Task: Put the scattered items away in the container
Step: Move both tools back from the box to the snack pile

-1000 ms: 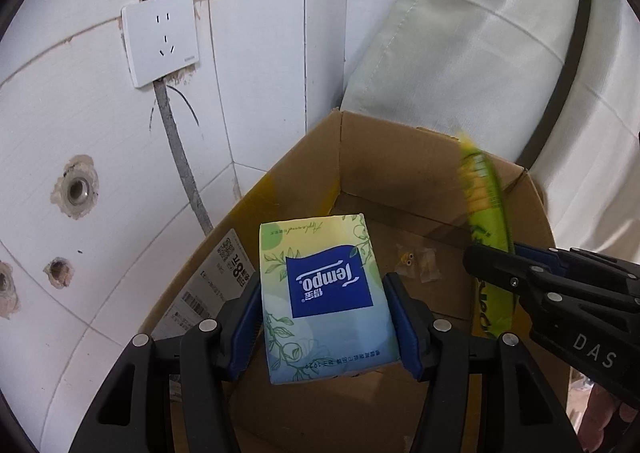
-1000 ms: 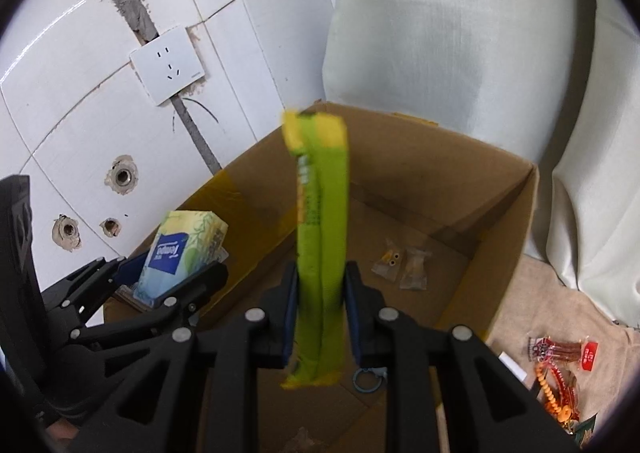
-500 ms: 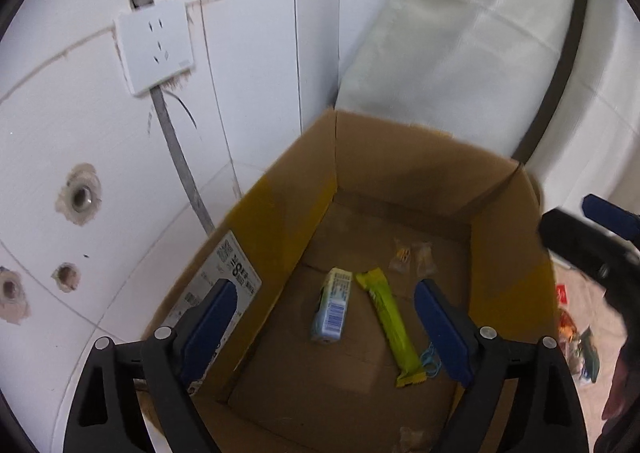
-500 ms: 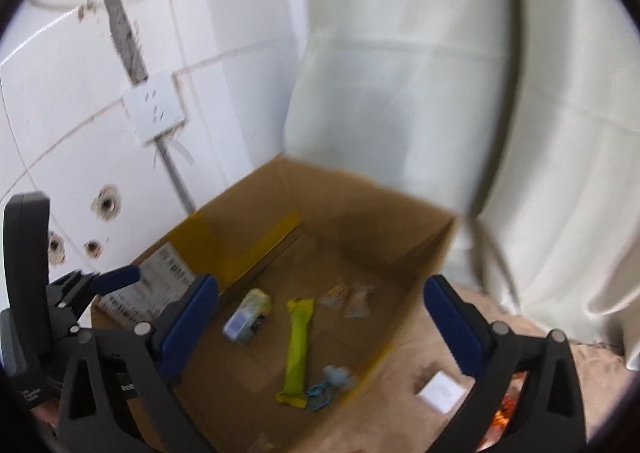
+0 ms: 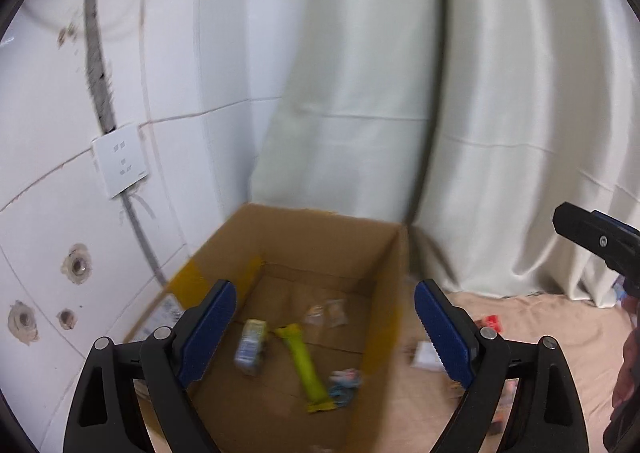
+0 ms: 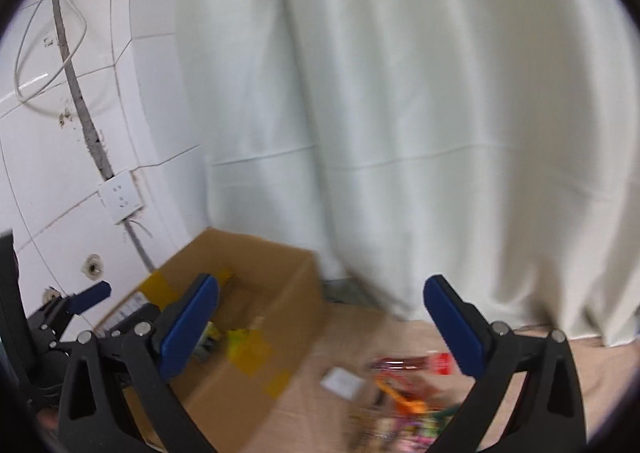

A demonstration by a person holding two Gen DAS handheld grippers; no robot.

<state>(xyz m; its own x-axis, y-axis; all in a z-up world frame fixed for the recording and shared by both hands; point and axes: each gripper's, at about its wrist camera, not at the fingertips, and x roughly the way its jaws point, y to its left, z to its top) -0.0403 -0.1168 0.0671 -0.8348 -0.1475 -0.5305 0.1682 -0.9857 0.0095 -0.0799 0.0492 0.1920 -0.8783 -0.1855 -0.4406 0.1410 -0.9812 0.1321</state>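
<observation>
Both pairs of fingers stand spread wide and grip nothing: the left gripper [image 5: 324, 317] hangs above the box [image 5: 386, 293], and the right gripper [image 6: 320, 317] points past the box's near corner toward the floor beyond it.

Box: an open brown carton with yellow tape on its walls, standing on the floor in the corner between the tiled wall [image 5: 48, 181] and the curtain [image 5: 360, 93]. On its bottom lie a tissue pack [image 5: 250, 347], a long green wrapper [image 5: 306, 363] just beside it, two small clear sachets [image 5: 326, 313] toward the back, and a bluish tangle [image 5: 342, 383] at the wrapper's lower end (too blurred to name).

Loose items: a heap of red, orange and mixed-colour packets [image 6: 404, 393] on the beige floor [image 6: 312, 413] to the right of the box, with a small white card [image 6: 342, 381] between heap and box. Motion blur hides their shapes.

Step in hand, as judged: between loads, with part of the clutter boxed and the heap outstanding. The next move calls for lowering an empty gripper to the heap, singling out one packet and closing across its narrow side. Thin, slippery wrappers lying flat may slide or come up in pairs.

A wall socket [image 5: 120, 163] sits above the box.
</observation>
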